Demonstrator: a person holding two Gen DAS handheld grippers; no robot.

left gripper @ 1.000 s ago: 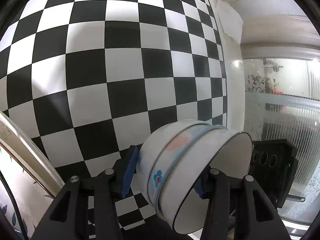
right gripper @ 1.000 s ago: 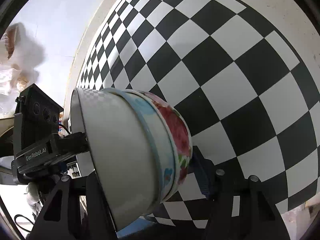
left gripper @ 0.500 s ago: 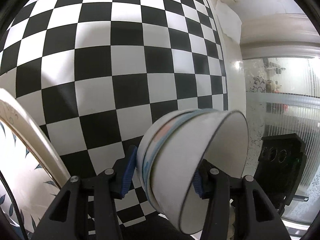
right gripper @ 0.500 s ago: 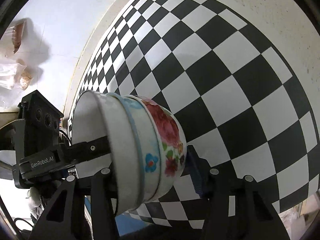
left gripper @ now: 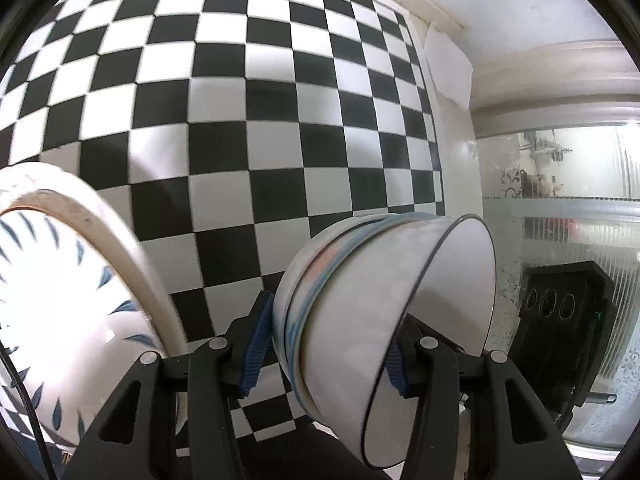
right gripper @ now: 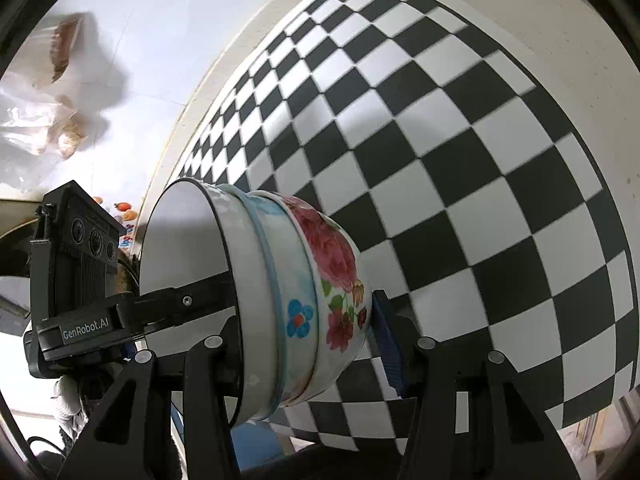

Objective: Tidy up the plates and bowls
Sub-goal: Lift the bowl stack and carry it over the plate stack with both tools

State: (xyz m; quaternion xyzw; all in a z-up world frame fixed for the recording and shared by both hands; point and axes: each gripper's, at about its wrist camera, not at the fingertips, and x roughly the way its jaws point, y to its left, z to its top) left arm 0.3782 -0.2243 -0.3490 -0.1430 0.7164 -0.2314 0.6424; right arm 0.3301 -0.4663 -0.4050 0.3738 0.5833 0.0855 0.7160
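A nested stack of three bowls is held sideways between both grippers. In the left wrist view the stack of bowls [left gripper: 360, 312] sits between the fingers of my left gripper [left gripper: 324, 344], which is shut on it. In the right wrist view the stack [right gripper: 288, 304] shows a white bowl, a blue-rimmed bowl and a red-flowered bowl, with my right gripper [right gripper: 312, 340] shut on it. The left gripper's body [right gripper: 76, 280] shows at the left there, one finger reaching inside the white bowl. A white plate with blue leaf marks [left gripper: 68, 308] stands at the left.
A black-and-white checkered cloth [left gripper: 248, 128] covers the surface behind the bowls, also in the right wrist view [right gripper: 460, 168]. The right gripper's black body [left gripper: 560, 320] is at the right before a ribbed glass panel [left gripper: 592, 224]. Plastic bags [right gripper: 48, 92] lie on a white surface.
The bowl stack, held by both grippers, has tilted and shifted. The blue-leaf plate has come further into the left wrist view from the left. Both grips stay shut.
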